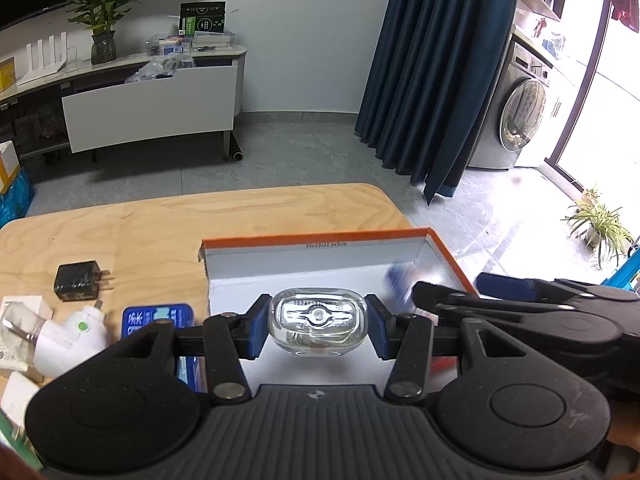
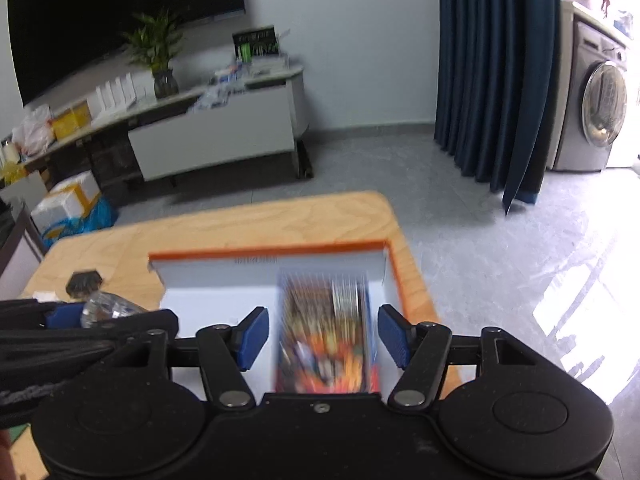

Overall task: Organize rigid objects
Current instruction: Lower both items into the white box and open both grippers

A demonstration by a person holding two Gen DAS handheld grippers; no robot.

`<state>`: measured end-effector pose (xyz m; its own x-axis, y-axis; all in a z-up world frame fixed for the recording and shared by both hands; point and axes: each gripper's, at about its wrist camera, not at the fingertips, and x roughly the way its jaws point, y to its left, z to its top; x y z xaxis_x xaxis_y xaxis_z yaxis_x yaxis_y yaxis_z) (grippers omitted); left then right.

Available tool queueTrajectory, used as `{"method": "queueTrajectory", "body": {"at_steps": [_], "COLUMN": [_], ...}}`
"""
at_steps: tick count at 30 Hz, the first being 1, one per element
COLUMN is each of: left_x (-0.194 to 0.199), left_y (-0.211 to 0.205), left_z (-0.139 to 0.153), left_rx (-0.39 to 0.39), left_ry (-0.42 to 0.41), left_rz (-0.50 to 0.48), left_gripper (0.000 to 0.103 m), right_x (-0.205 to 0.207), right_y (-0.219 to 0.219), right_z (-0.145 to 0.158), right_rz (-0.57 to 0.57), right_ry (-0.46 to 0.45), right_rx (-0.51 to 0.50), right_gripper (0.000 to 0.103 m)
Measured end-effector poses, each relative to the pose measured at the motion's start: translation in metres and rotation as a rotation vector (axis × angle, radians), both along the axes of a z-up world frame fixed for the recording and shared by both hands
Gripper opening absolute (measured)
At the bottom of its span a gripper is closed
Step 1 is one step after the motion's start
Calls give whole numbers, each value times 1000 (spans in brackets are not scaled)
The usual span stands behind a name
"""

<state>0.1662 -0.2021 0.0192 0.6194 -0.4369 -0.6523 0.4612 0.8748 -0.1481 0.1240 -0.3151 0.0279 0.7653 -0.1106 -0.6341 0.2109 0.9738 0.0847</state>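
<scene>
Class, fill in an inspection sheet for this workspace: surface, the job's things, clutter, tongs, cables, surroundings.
Surface: wooden table, partly covered.
Job's things: orange-rimmed box open on the table; glass bottle over it; colourful pack, blurred, in the box.
Clutter: black charger, white plug, blue pack left of the box.
Tongs: left tongs shut on the bottle; right tongs open either side of the pack.
Cables: nothing seen.
Surroundings: blue curtain, washing machine, potted plant.

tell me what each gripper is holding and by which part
Left gripper: clear glass bottle, clamped across its sides. Right gripper: nothing.
</scene>
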Motion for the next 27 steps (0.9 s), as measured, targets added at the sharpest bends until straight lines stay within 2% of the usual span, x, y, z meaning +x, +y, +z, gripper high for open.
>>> {"method": "queueTrajectory", "body": {"at_steps": [6, 9, 10, 11, 13, 16, 22, 27], "left_x": [7, 9, 8, 8, 4, -4, -20, -35], "left_y": [-12, -20, -21, -24, -25, -20, 1, 21], "left_z": [-3, -4, -4, -4, -2, 3, 18, 24], "left_rx": [-7, -15, -18, -14, -14, -23, 10, 40], "left_ry": [8, -28, -42, -45, -43, -35, 9, 74], "left_rz": [-13, -14, -10, -10, -12, -12, 34, 82], "left_gripper": [50, 50, 52, 62, 67, 80, 91, 99], "right_x": [-22, -34, -38, -41, -46, -53, -67, -80], "right_y": [-11, -17, -18, -18, -19, -17, -6, 6], "right_z": [14, 19, 20, 20, 22, 25, 31, 36], "right_rz": [-36, -50, -54, -59, -60, -56, -45, -45], "right_ry": [-60, -79, -81, -83, -82, -86, -82, -69], "right_rx": [-26, -1, 5, 7, 9, 13, 42, 44], "right_gripper": [77, 78, 78, 78, 78, 78, 80, 87]}}
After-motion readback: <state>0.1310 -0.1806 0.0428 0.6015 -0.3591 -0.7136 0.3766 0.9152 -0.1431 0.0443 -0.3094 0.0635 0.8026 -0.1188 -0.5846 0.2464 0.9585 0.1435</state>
